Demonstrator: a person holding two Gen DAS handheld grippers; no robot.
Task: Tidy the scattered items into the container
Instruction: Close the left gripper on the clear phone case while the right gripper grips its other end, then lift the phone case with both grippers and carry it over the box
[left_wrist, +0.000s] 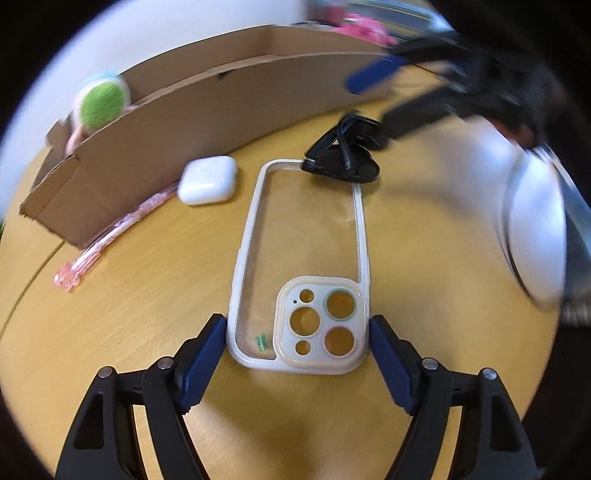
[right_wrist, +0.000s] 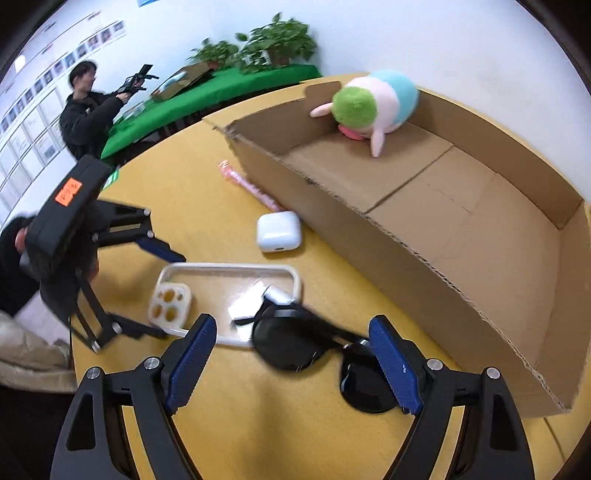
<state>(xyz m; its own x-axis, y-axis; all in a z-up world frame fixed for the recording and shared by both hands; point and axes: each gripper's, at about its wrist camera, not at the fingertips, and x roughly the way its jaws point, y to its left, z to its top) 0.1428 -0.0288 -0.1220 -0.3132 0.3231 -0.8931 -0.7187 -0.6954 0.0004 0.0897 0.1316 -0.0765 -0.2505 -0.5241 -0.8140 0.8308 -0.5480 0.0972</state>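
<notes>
A clear phone case (left_wrist: 299, 258) lies flat on the yellow table, its camera end between the open fingers of my left gripper (left_wrist: 297, 328). Black sunglasses (left_wrist: 341, 155) lie folded at its far end. My right gripper (right_wrist: 291, 332) is open right over the sunglasses (right_wrist: 291, 339); it also shows blurred in the left wrist view (left_wrist: 373, 107). A white earbud case (left_wrist: 207, 179) and a pink pen (left_wrist: 110, 236) lie beside the cardboard box (right_wrist: 406, 236). A plush toy (right_wrist: 373, 101) sits inside the box. The left gripper (right_wrist: 168, 291) straddles the case's (right_wrist: 225, 295) camera end.
A white and silver round object (left_wrist: 535, 229) is at the right edge of the left wrist view. A person (right_wrist: 88, 114) stands at the back left by a green-covered table (right_wrist: 207, 96) with potted plants (right_wrist: 273, 44).
</notes>
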